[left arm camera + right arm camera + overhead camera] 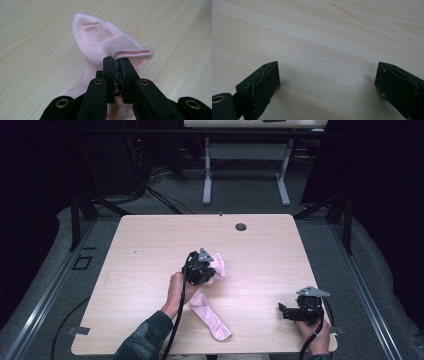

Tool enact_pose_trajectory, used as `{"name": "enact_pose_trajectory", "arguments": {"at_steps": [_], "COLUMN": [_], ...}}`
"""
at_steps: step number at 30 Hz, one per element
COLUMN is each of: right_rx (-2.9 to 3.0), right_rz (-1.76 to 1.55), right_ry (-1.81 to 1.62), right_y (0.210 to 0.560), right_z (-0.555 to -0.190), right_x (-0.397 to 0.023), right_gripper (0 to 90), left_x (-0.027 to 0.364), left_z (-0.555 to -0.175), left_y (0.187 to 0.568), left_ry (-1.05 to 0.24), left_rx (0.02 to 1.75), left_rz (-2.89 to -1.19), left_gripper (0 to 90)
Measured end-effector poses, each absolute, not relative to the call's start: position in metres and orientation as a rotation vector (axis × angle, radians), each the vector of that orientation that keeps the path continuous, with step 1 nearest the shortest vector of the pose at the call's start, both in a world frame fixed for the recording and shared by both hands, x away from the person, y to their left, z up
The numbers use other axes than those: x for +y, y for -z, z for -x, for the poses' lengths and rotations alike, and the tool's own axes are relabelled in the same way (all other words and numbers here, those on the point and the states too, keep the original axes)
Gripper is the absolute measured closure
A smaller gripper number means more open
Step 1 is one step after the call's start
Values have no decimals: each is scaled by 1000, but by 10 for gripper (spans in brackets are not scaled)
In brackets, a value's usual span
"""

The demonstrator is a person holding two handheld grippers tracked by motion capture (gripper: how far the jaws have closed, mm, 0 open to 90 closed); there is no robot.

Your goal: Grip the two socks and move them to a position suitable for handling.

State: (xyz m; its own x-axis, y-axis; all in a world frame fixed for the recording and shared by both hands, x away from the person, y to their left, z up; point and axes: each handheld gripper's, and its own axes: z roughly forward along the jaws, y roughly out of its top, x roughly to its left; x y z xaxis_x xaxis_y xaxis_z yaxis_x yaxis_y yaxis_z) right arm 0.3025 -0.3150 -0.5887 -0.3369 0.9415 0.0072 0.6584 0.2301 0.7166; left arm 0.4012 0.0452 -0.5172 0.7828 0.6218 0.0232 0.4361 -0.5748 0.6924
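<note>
Between my left gripper's (117, 61) jaws, the pink sock (100, 40) is being pinched at its ribbed cuff; the jaws are pressing together on the fabric, and the toe end is pointing away from me beyond the tips. From above, that sock (212, 320) is lying folded near the middle of the wooden table (150, 245), part of it trailing back towards me under my left gripper (207, 265). My left hand (176, 290) is wrapping the grip from behind, forearm angling in from the near edge. Well off to the right, my right gripper (327, 75) is resting low over bare wood, jaws standing wide apart and holding nothing, my right hand (315, 332) sitting at the table's near right corner.
</note>
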Motion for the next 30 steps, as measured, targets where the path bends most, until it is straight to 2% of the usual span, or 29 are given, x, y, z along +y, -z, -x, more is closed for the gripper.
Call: {"name": "enact_pose_trajectory", "arguments": {"at_steps": [10,13,16,20,24,30], "right_rx": [2079,2078,2076,2078,2081,2093], "right_rz": [-1469,-1469,-1467,-1470,-1469,-1487], "right_ry": [-884,-885,-885,-883,-888,-901], "right_y": [589,589,589,589,588,587], "right_z": [-302,-302,-302,-302,-302,-303], "right_x": [-315,-315,-315,-315,-315,-316], "right_gripper": [54,56,58,60,64,44], "left_x": [21,20,23,31,42,67], "left_z": [-406,-408,-407,-404,-397,-381], "left_y": [548,551,549,540,528,515], "left_ry": [-270,-261,-270,-283,-303,-337], "left_rx": [780,793,808,811,796,819], "left_rz": [-2375,-2382,-2366,-2345,-2328,-2291], "left_gripper": [809,697,483,291,203,167]}}
